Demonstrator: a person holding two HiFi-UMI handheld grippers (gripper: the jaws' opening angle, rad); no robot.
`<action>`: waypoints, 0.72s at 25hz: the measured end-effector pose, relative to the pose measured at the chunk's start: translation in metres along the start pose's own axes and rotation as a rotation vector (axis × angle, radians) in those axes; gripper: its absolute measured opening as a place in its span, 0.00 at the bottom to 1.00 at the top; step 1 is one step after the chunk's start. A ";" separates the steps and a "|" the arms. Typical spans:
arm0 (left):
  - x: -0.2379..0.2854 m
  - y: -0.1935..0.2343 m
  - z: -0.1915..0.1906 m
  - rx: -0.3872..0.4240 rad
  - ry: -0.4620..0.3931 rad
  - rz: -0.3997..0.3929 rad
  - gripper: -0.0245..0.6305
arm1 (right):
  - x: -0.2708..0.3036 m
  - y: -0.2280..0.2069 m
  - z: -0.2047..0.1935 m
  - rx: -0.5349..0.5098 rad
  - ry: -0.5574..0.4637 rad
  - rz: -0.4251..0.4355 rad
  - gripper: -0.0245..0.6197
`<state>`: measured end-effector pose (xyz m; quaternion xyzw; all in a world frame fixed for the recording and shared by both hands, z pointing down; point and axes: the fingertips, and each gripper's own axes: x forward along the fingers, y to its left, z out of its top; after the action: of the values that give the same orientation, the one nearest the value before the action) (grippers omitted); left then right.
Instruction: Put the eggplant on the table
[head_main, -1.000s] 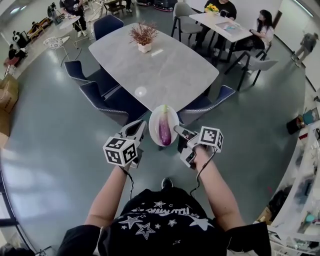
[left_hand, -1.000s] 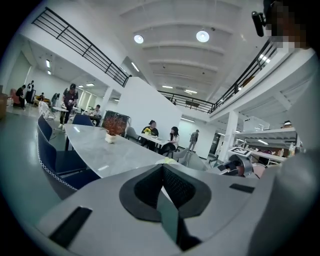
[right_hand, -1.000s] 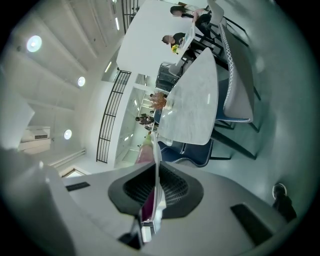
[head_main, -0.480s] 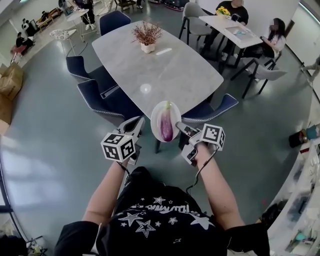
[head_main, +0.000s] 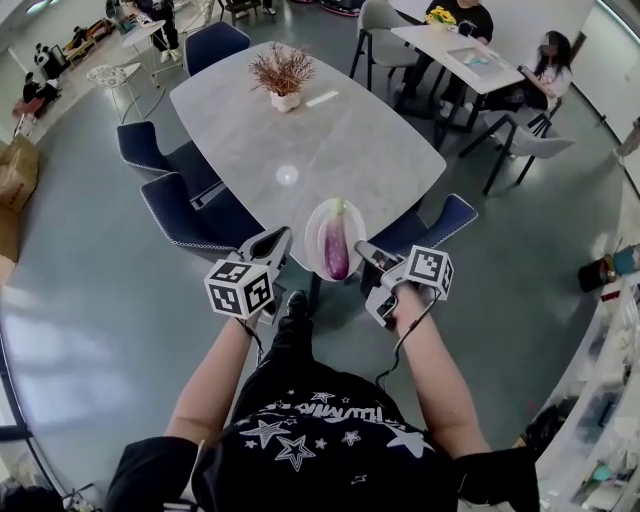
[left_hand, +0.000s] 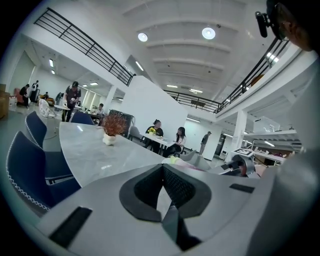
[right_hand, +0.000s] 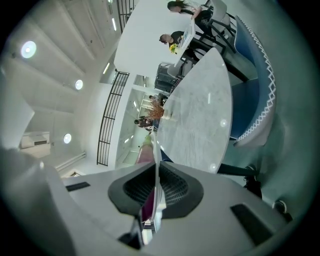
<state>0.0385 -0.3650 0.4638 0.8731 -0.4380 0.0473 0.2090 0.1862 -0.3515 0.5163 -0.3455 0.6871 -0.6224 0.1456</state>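
Note:
A purple eggplant (head_main: 335, 248) lies on a white plate (head_main: 322, 222) that hangs in the air by the near edge of the grey marble table (head_main: 300, 130). My left gripper (head_main: 283, 240) is shut on the plate's left rim. On the opposite rim my right gripper (head_main: 362, 251) is shut as well. In the left gripper view the left gripper (left_hand: 162, 167) pinches the plate's edge, with the eggplant (left_hand: 186, 162) just beyond. The right gripper view has the plate (right_hand: 156, 165) edge-on in the right gripper (right_hand: 156, 167), with the eggplant (right_hand: 144, 156) beside it.
A potted dried plant (head_main: 284, 74) stands at the table's far end. Blue chairs (head_main: 195, 212) line the left side and one (head_main: 430, 222) stands at the near right corner. People sit at another table (head_main: 470, 55) at the back right.
The person has stepped closer to the table. The plate with the eggplant, held between both grippers, has come up to the table's near edge.

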 end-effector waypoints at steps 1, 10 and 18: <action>0.004 0.002 -0.001 0.003 0.004 -0.008 0.05 | 0.002 -0.001 0.002 -0.002 -0.006 0.000 0.08; 0.094 0.058 0.034 0.042 0.066 -0.070 0.05 | 0.072 -0.008 0.070 0.021 -0.049 -0.015 0.08; 0.154 0.119 0.069 0.051 0.097 -0.082 0.05 | 0.138 -0.019 0.134 0.034 -0.070 -0.053 0.08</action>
<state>0.0325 -0.5709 0.4812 0.8920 -0.3899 0.0923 0.2093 0.1765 -0.5429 0.5416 -0.3825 0.6616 -0.6251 0.1586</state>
